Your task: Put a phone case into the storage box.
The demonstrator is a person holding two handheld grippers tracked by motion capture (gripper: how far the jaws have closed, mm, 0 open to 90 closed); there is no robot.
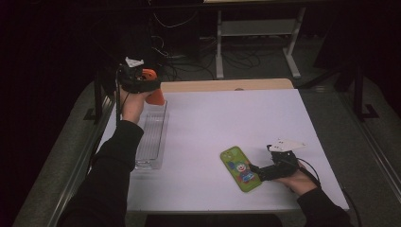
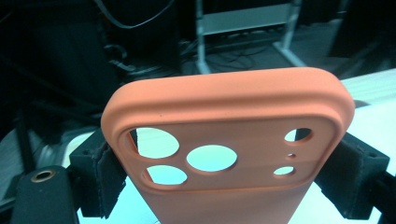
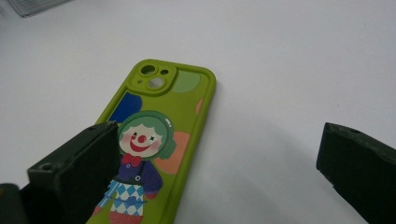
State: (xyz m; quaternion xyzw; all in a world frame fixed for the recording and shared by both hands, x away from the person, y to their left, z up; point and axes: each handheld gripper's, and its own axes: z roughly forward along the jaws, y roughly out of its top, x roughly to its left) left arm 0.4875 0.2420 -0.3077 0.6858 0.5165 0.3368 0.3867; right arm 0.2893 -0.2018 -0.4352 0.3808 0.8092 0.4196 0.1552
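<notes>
Two phone cases are in play, one to each pair of tongs. The left tongs (image 1: 150, 84) are clamped on the orange case (image 2: 224, 144) across its width, a pad pressed to each long edge just below the camera cut-outs, so the open top end sticks out ahead of the jaws and the case can be carried without bending. It is held in the air over the far end of the clear tray (image 1: 152, 137) at the left edge of the bench (image 1: 227, 118), which looks like the spot where the case belongs or came from. The right tongs (image 1: 259, 172) stand apart, low over the near right part of the bench, one jaw over the near end of the green clown case (image 3: 156, 140), the other well off to its side. That case lies flat, picture side up, gripped by nothing.
</notes>
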